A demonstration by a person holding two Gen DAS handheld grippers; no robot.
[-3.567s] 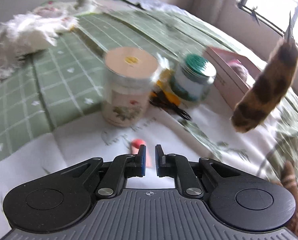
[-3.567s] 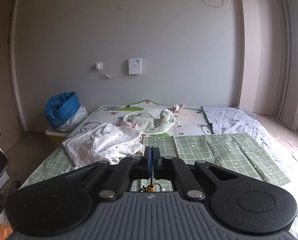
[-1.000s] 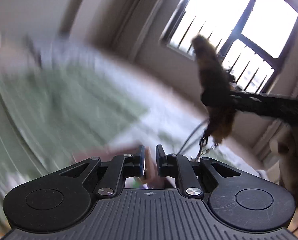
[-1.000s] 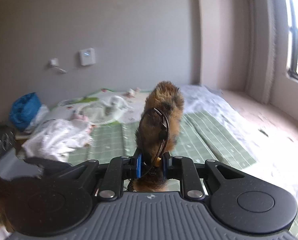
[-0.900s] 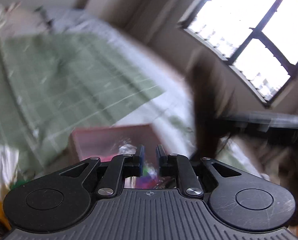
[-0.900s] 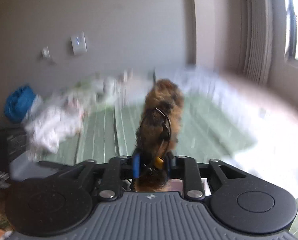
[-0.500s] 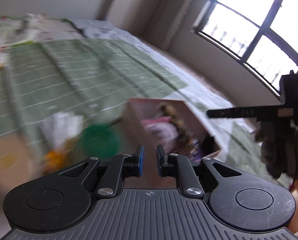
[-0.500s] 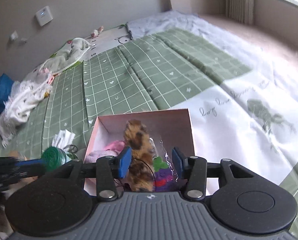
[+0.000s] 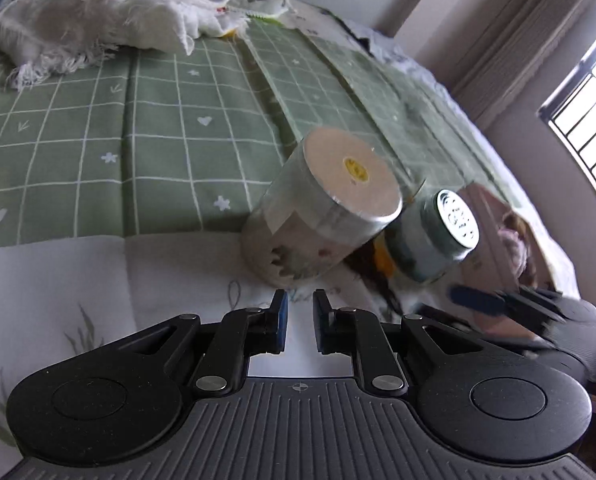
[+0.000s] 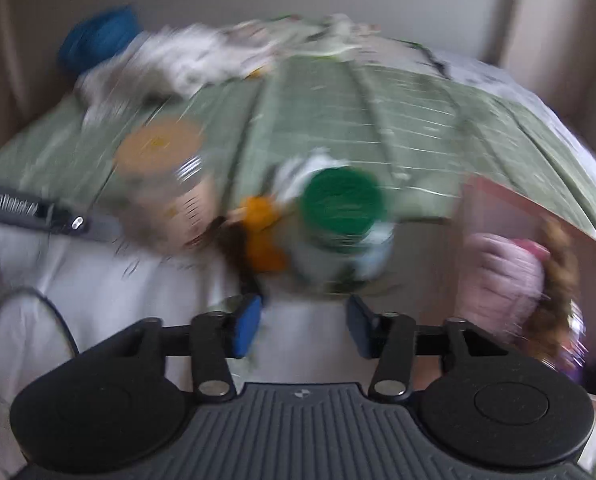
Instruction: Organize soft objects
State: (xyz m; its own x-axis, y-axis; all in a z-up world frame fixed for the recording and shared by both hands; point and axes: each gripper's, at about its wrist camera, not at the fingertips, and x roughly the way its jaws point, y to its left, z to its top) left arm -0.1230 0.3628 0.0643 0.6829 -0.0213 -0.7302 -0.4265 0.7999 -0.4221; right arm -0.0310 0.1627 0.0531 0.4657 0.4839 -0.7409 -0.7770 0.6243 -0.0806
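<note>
The pink box sits on the white printed part of the bed cover, its far wall along the edge of the green checked sheet, and everything else is easiest placed from it. Inside it lie a pink soft item and, against that one's right side, the brown-and-tan furry toy; both are smeared by motion blur. Just left of the box stands a green-lidded jar, then an orange-and-dark bundle, then a taller jar with a tan lid. Left of those jars the white cover lies bare toward the near bed edge. Far beyond the box a heap of white fringed cloth rests on the green sheet. The right gripper hangs in front of the green-lidded jar, left of the box and clear of the toy, fingers spread wide with nothing between them. The left gripper hovers before the tan-lidded jar, a narrow empty gap between its fingers.
</note>
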